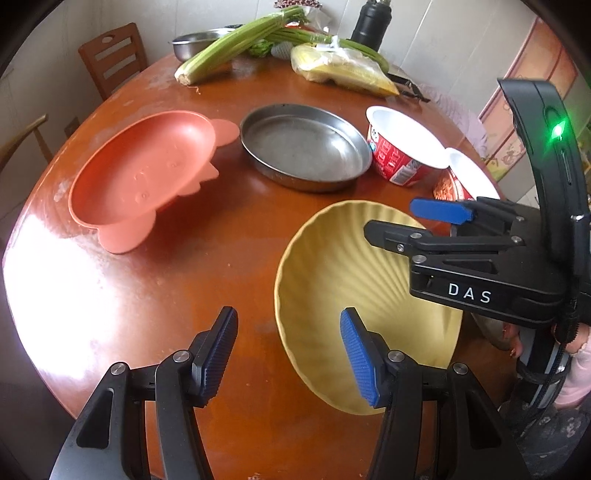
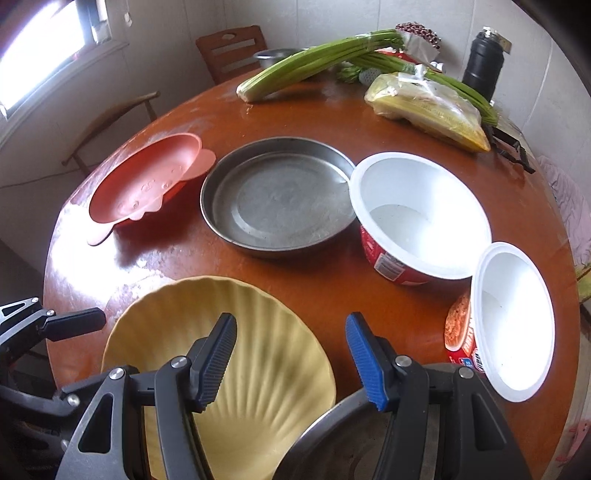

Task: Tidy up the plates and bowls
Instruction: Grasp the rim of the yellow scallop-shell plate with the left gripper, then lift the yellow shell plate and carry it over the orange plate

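A yellow ribbed plate (image 1: 332,273) (image 2: 258,369) lies near the table's front edge. My left gripper (image 1: 288,314) stands open, its right finger over the plate's left rim and nothing between the pads. My right gripper (image 2: 291,319) (image 1: 391,218) is open too, above the plate's other side, holding nothing. A steel dish (image 2: 332,435) shows partly under it, overlapping the yellow plate. Farther back stand an orange animal-shaped plate (image 1: 144,170) (image 2: 144,181), a round steel pan (image 1: 306,147) (image 2: 277,199) and two white-lined noodle bowls (image 1: 402,147) (image 2: 421,218), (image 2: 513,321).
Along the far side of the round brown table (image 1: 184,266) lie celery (image 1: 236,40), bagged corn (image 1: 343,70), a steel bowl (image 1: 192,42) and a black flask (image 1: 371,24). Wooden chairs (image 1: 110,55) stand behind on the left. A sleeve (image 1: 576,373) shows at the right.
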Motion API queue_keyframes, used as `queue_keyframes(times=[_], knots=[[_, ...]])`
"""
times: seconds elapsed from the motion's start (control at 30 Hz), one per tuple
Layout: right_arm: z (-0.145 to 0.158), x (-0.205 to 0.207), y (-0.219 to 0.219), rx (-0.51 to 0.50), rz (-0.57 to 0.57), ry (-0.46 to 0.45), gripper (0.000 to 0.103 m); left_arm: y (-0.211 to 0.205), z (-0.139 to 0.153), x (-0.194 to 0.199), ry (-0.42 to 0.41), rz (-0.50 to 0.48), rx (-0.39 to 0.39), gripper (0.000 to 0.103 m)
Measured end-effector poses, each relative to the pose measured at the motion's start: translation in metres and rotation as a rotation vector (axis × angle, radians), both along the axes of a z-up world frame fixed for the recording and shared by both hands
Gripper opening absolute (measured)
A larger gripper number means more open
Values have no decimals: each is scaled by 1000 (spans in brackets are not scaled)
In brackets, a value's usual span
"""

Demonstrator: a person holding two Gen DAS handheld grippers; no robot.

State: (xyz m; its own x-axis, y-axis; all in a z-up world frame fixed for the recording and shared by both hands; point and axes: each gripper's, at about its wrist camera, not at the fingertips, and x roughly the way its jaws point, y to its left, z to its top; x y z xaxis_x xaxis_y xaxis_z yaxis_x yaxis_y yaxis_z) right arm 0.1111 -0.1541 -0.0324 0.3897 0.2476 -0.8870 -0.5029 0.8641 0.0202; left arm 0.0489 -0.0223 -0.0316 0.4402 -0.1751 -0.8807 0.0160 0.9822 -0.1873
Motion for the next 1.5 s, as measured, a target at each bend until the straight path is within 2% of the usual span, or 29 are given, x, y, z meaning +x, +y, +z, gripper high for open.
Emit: queue_keyframes(times=[0.1, 0.2, 0.23, 0.33, 0.5, 0.9, 1.13, 1.4, 1.5], knots=[[-1, -1, 2, -9, 6, 1, 61, -5, -5, 1, 11, -1, 12, 59], [-1, -4, 6, -14, 26, 3, 61, -9, -10, 3, 23, -14, 32, 44], [-2, -5, 8, -23, 28, 1, 61, -10, -10, 4, 18, -16, 48, 35], [-2, -6, 11, -24, 31, 5, 61, -11, -11, 3, 16, -28, 49, 29], [-2, -8, 18, -24, 25, 13, 61, -7, -11, 3, 5, -19, 64, 28], [0, -10, 47, 65, 32, 62, 61, 46, -11, 12, -14, 97, 45, 28], [-5, -15, 55, 81, 25, 86, 61, 76, -10, 19, -38, 158, 19, 28], [-7, -32, 55, 90, 11, 81, 61, 81, -4, 2, -53, 152, -47, 28], [-7, -38, 54, 85, 10, 69, 61, 75, -8, -3, -41, 138, -49, 28]])
